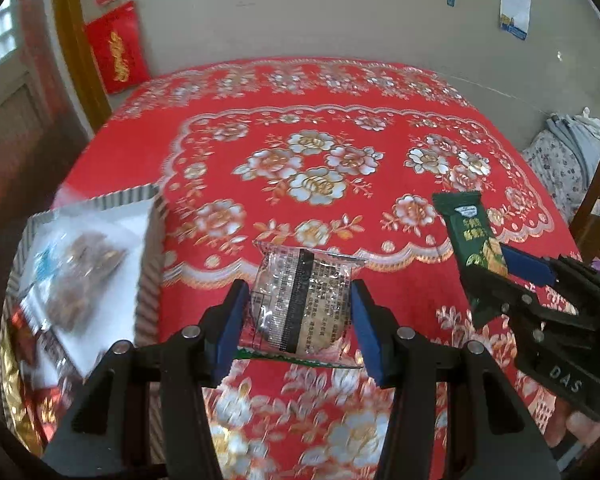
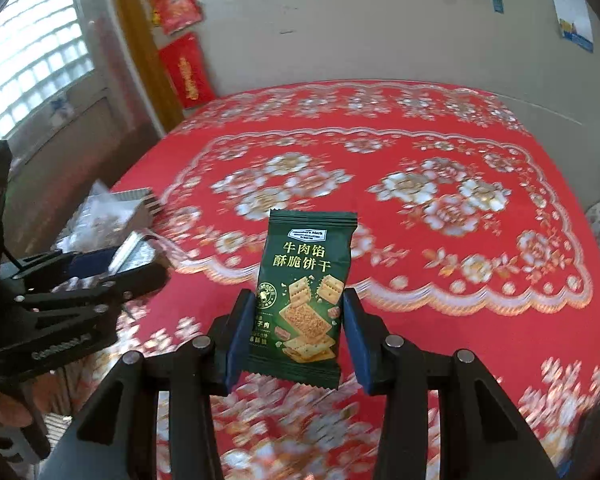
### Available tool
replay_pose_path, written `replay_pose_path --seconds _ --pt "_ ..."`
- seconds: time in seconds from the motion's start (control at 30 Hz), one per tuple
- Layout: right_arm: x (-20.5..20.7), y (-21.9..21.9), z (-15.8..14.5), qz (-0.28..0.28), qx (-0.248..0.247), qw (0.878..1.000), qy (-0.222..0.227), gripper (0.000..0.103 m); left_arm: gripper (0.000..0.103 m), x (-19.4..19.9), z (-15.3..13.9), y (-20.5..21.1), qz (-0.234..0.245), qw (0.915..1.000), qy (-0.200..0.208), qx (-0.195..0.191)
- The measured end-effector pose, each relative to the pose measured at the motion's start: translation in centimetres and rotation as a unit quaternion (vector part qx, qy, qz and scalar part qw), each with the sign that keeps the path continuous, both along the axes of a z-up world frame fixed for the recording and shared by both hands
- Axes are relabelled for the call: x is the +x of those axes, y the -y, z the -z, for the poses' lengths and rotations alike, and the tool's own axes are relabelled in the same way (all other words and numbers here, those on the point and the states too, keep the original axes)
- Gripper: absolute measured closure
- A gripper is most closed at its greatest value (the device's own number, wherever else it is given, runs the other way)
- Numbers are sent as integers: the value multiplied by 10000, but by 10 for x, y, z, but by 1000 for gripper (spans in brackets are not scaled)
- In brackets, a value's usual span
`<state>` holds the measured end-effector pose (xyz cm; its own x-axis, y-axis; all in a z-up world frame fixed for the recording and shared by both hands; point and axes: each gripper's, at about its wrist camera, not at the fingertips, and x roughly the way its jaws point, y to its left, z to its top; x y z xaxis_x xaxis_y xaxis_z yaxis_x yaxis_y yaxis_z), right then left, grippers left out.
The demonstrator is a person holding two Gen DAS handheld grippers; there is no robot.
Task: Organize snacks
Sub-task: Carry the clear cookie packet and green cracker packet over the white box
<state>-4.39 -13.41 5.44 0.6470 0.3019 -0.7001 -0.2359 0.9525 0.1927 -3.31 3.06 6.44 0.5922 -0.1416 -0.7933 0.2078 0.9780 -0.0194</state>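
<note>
Both grippers are clenched above the red tablecloth (image 2: 460,340), the left gripper (image 1: 298,316) pinching a clear cookie packet (image 1: 300,300), the right gripper (image 2: 294,324) a green cracker packet (image 2: 304,292), and either slick wrapper could slip before reaching what seems a tray (image 1: 148,280)

green cracker packet (image 2: 304,300) reading 牛肉馅酥脆饼干, right gripper (image 1: 496,280) marked DAS

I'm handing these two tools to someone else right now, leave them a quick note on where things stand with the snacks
Left tool: shut on the clear-wrapped biscuit, held above the red tablecloth.
Right tool: shut on the green cracker packet, held upright over the cloth.
Tray: at the table's left edge, already holding a clear bag of brown snacks and some red-wrapped items.
Done: some snacks are in the tray.
Left: probably put both held packets in the tray.
</note>
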Motion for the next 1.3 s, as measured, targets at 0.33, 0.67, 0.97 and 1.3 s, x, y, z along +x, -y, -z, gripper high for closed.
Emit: replay_pose_path --seconds 0.33,0.67,0.97,1.3 --pt "-27 -47 -3 -529 100 9985 92 59 50 -45 -6 -40 -468 9976 498 63" --pt "-33 -94 -6 -1030 36 9946 123 59 50 -66 -11 -86 -896 9934 719 38" --pt "-39 -128 -10 -1372 -37 9904 155 59 50 -80 -19 -124 -1297 9874 911 36" --pt "-43 -169 -14 -1778 -156 9838 154 59 50 -90 -11 -167 -1790 9798 891 88"
